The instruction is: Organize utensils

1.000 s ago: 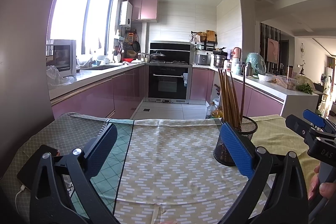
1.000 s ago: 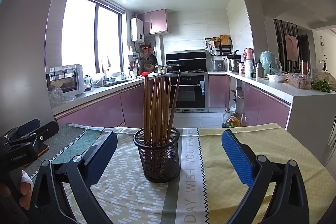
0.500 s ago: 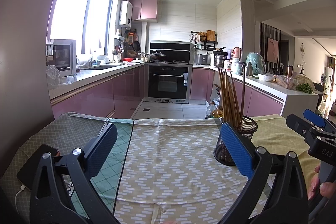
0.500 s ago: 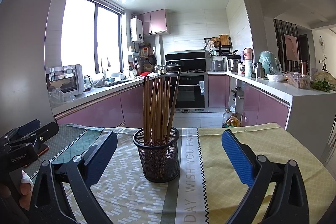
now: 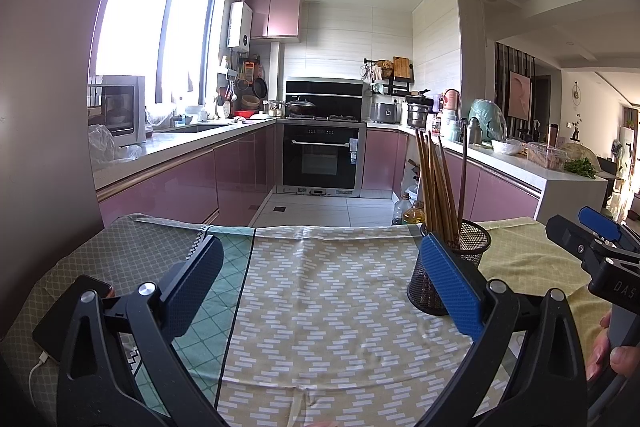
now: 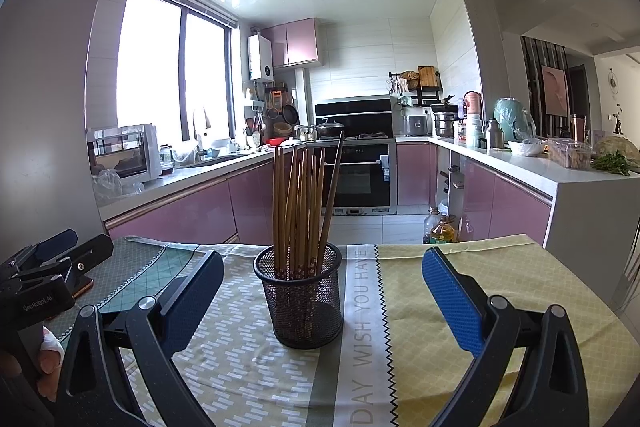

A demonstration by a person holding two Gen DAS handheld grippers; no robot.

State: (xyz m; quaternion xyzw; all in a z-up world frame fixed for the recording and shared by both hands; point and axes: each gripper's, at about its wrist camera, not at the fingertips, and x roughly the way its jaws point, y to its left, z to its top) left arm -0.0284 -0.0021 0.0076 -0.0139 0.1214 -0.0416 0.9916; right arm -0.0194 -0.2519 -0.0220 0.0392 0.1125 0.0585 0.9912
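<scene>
A black mesh holder [image 6: 301, 301] stands on the cloth-covered table [image 6: 500, 307] with several brown chopsticks [image 6: 298, 211] upright in it. My right gripper [image 6: 322, 293] is open, its blue pads on either side of the holder and a little nearer the camera. In the left wrist view the same holder [image 5: 472, 247] sits partly behind the right pad, with the chopsticks [image 5: 436, 183] rising above it. My left gripper [image 5: 318, 281] is open over bare patterned cloth, with nothing between its fingers. Each view shows the other gripper at its edge.
A dark phone [image 5: 66, 319] with a white cable lies on the table's left side. A hand [image 5: 614, 347] holds the right gripper's handle. Beyond the table's far edge are the kitchen floor, pink cabinets [image 5: 176, 187] and oil bottles [image 6: 440, 227].
</scene>
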